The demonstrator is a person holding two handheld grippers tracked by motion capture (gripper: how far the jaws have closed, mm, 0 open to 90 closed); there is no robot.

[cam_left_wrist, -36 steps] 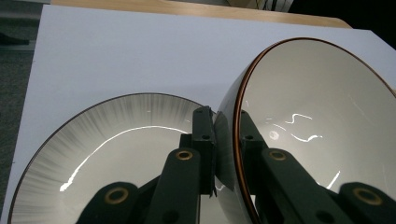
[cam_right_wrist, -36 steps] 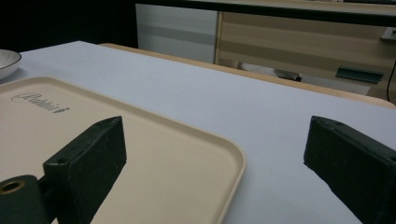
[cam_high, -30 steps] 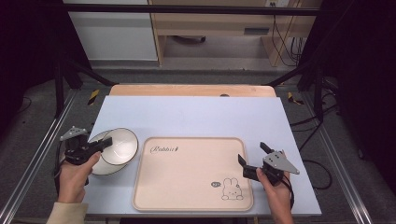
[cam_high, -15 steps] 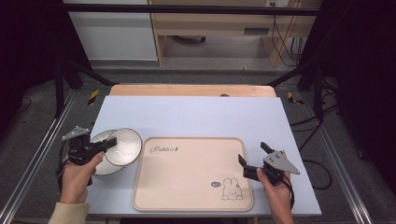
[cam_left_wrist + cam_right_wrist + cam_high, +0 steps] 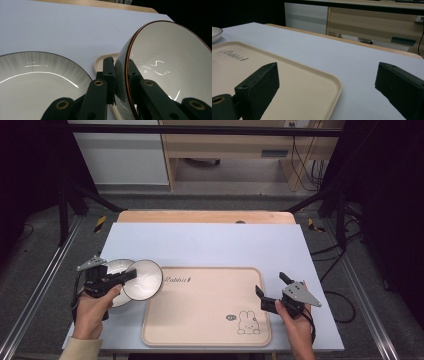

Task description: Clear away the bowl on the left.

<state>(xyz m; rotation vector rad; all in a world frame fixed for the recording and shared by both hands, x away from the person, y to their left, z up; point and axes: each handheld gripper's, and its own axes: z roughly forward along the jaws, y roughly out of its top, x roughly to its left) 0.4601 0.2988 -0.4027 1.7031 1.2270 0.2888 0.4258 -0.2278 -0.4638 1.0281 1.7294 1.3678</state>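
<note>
A white bowl with a dark rim hangs tilted over the left edge of the beige rabbit tray. My left gripper is shut on the bowl's rim; in the left gripper view the jaws pinch the wall of the bowl. A white plate with grey streaks lies on the table just left of it and shows as well in the left gripper view. My right gripper stands open over the tray's right edge, nothing between its jaws.
A pale sheet covers the table, with a wooden strip along the far edge. The tray's inside is bare apart from its print. Metal frame rails run beside the table on both sides.
The left gripper has carried the bowl to the right, off the plate and over the tray's left edge, which uncovered the plate. The right gripper has stayed put.
</note>
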